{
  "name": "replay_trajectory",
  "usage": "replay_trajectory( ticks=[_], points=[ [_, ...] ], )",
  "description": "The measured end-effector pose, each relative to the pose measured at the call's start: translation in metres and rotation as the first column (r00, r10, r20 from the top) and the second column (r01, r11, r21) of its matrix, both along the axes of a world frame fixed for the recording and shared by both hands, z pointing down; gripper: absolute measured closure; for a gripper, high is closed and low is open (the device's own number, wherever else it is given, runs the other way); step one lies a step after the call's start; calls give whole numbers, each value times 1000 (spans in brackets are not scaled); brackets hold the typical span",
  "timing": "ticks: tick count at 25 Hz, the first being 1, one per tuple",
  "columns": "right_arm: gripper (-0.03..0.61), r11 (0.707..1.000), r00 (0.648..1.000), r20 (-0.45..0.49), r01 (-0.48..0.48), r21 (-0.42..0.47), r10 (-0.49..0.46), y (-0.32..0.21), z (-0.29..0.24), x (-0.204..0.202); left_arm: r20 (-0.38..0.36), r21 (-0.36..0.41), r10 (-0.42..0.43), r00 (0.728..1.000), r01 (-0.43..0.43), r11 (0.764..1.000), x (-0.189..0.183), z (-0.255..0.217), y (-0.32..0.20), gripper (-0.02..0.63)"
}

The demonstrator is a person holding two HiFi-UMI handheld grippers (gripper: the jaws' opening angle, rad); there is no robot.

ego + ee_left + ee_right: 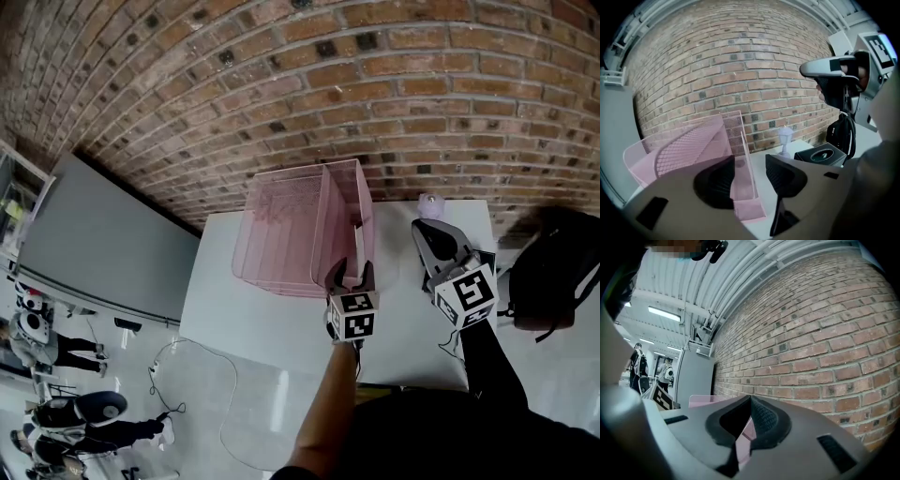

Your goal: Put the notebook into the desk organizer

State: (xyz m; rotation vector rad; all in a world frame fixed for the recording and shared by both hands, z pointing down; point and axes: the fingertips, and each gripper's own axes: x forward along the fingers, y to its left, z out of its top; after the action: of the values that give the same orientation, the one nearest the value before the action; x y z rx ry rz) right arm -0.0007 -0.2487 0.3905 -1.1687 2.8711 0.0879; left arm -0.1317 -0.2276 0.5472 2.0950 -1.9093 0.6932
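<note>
A pink mesh desk organizer (291, 234) is set on a white table (262, 319) against a brick wall (375, 75). The left gripper (350, 272) is held just in front of the organizer's right end; in the left gripper view its 2 jaws are seen spread apart with nothing between them, and the organizer's narrow right compartment is framed in the gap. A thin pink upright sheet (743, 147) is seen standing inside that compartment; whether it is the notebook or a divider cannot be told, and no other notebook can be made out. The right gripper (427, 234) is held raised, well apart from the organizer, and in its own view the pads are seen pressed together with nothing held. A small lantern-shaped ornament (786, 136) and a black box (820, 154) are placed to the organizer's right, and a black backpack (553, 267) is seen beyond the table's right edge.
</note>
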Motion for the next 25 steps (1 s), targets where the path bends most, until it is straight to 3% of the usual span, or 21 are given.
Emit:
replay_trajectory(
  ticks=[11,25],
  points=[
    [558,1000,1000,9,-13,14,13,32,-13,1,-21,113,23,1000,-21,993,-1,-51,22,402],
    [558,990,991,-13,-136,25,136,85,-32,-2,-45,248,134,990,-119,962,-19,-131,75,397]
  ],
)
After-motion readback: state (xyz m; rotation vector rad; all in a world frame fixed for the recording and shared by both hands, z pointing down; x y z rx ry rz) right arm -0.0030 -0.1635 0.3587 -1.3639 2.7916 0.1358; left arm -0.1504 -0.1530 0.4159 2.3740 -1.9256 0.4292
